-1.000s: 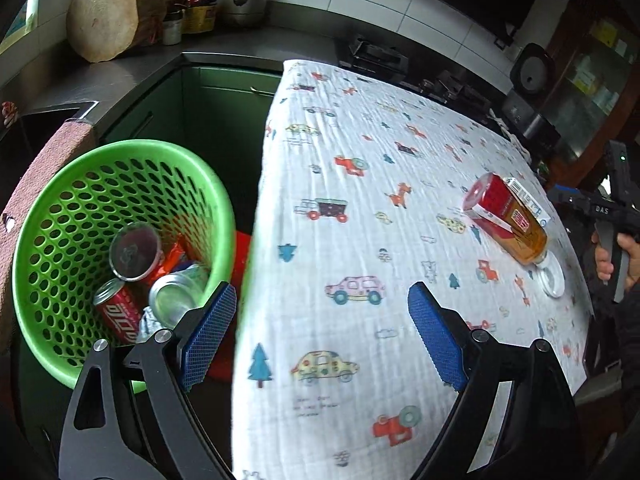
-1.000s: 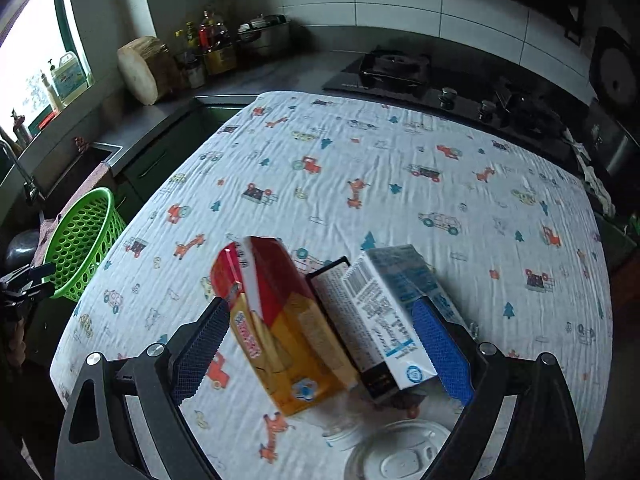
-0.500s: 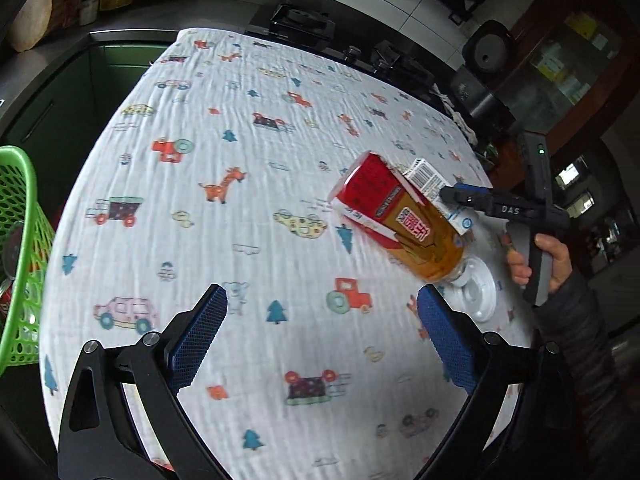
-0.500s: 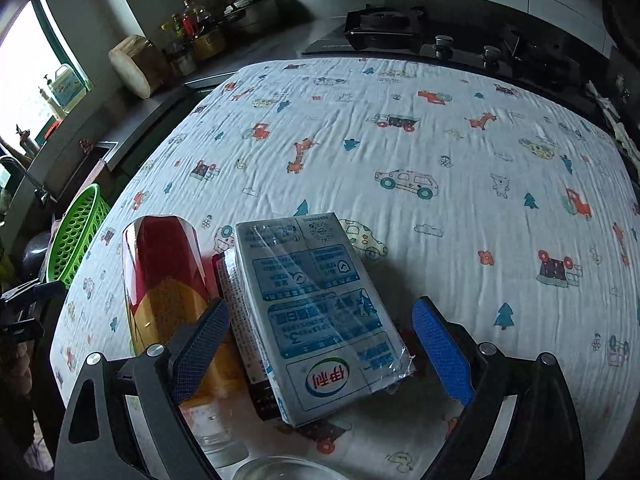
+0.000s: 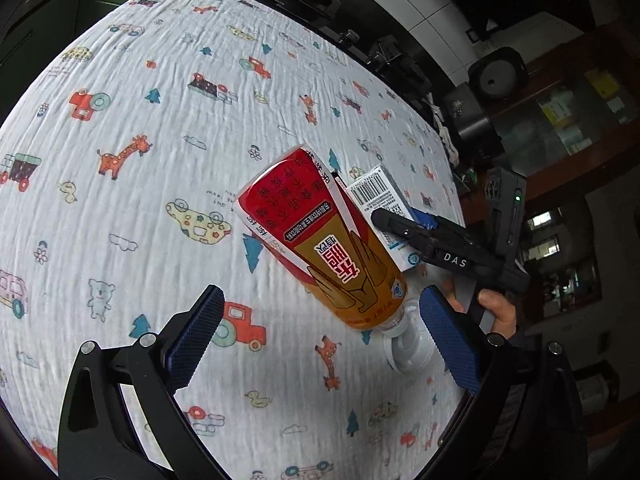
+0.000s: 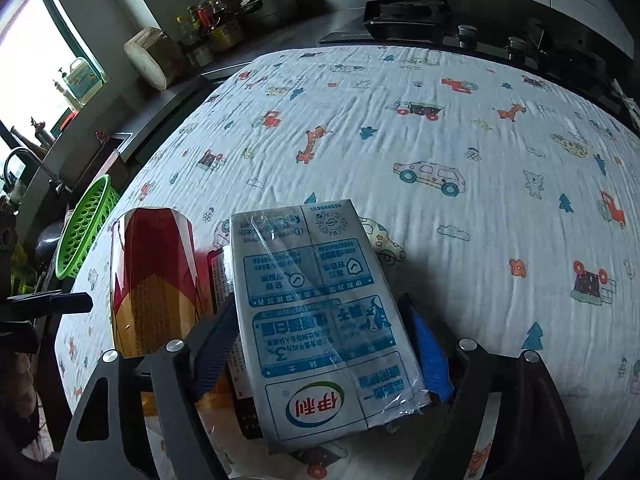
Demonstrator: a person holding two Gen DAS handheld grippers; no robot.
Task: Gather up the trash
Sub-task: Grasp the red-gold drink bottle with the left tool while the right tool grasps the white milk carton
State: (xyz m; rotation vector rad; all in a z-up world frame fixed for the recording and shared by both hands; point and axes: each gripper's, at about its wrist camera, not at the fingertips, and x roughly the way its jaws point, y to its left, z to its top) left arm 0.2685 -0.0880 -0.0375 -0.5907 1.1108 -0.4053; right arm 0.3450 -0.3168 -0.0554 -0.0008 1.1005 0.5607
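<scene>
Right wrist view looks down on a blue-and-white milk carton (image 6: 320, 320) lying flat on the table's printed cloth (image 6: 440, 128), wrapped in clear film. The right gripper (image 6: 320, 344) straddles it, 1 blue pad on each long side, and the jaws are closing around it; I cannot tell whether the pads press on the carton yet. Tucked under the carton's left edge is a dark, flat packet (image 6: 224, 276), only its edge showing. Just beside that lies a red-and-gold bottle (image 6: 154, 280) on its side, so close that the gripper's left finger sits in the narrow gap between bottle and carton.

Left wrist view shows the same bottle (image 5: 324, 248) from the other side, its neck toward the camera, touching a white lid (image 5: 408, 354) on the cloth. The left gripper (image 5: 316, 344) hovers over the cloth with its jaws spread wide and nothing between them; the bottle's neck end lies just ahead of its right pad. Beyond the bottle, a person's hand (image 5: 496, 312) holds the right tool.

A green basket (image 6: 86, 228) sits off the table's left edge, well apart from the trash, near a sink tap. Behind the table stand a gas stove (image 6: 408, 16), a wooden chopping block (image 6: 150, 56), bottles and a pot.
</scene>
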